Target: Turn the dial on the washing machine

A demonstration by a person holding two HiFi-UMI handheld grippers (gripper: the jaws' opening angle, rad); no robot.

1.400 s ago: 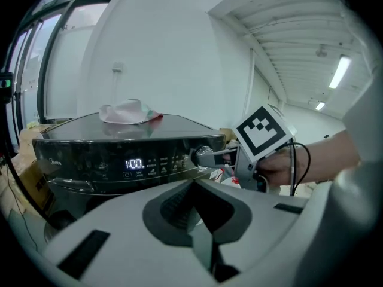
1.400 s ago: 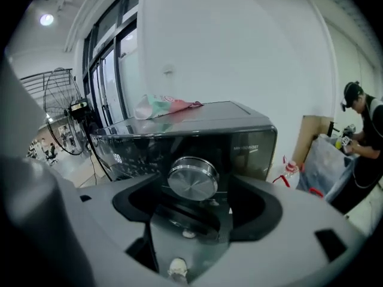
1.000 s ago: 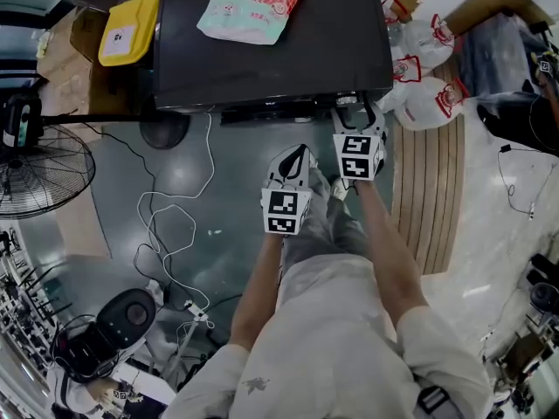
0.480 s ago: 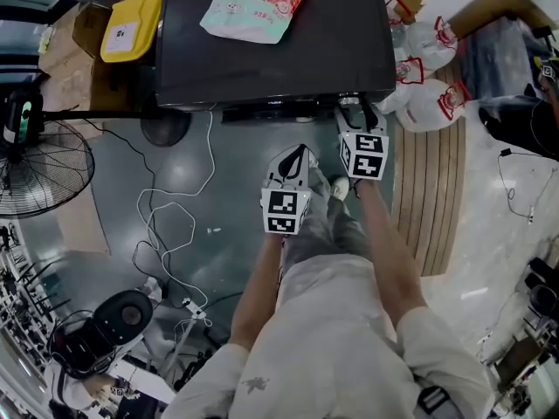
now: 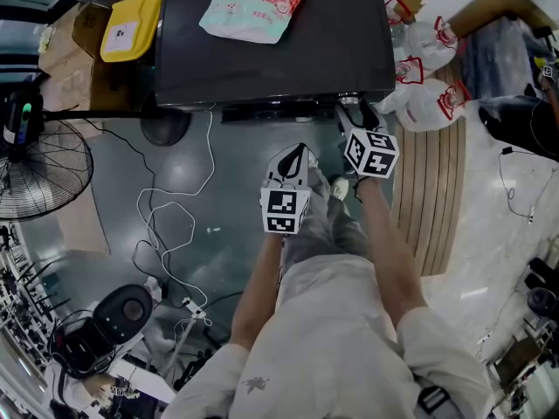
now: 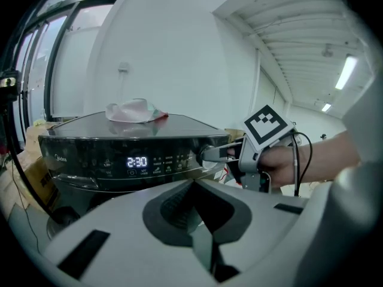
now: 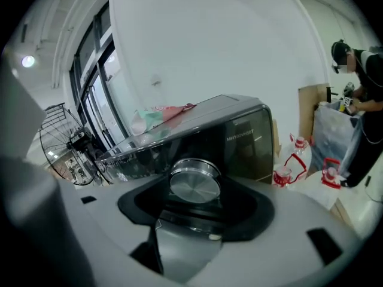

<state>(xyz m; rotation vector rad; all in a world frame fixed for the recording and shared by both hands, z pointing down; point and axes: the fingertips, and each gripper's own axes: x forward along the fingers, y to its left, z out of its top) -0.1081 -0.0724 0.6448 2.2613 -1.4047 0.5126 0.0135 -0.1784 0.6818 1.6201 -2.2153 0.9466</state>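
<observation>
The dark washing machine [image 5: 271, 68] stands in front of me, a pink detergent bag [image 5: 253, 3] lying on its lid. Its silver dial [image 7: 194, 181] sits at the right end of the front panel [image 6: 149, 160], right of the lit display [image 6: 137, 162]. My right gripper [image 5: 356, 110] reaches under the lid's edge. Its jaws have just been closing and are shut on the dial [image 6: 206, 154], which fills the space between them. My left gripper [image 5: 300, 151] hangs back from the machine in mid-air, its fingers together and holding nothing.
A floor fan [image 5: 39, 168] stands at the left and white cables [image 5: 170, 225] trail over the grey floor. A yellow box [image 5: 129, 29] sits beside the machine. White bags with red print [image 5: 432, 99] lie at the right, next to a wooden strip [image 5: 432, 182]. A person [image 7: 359, 100] stands at far right.
My right gripper has rolled about its own axis at the dial; its marker cube now sits tilted. The left gripper has stayed put.
</observation>
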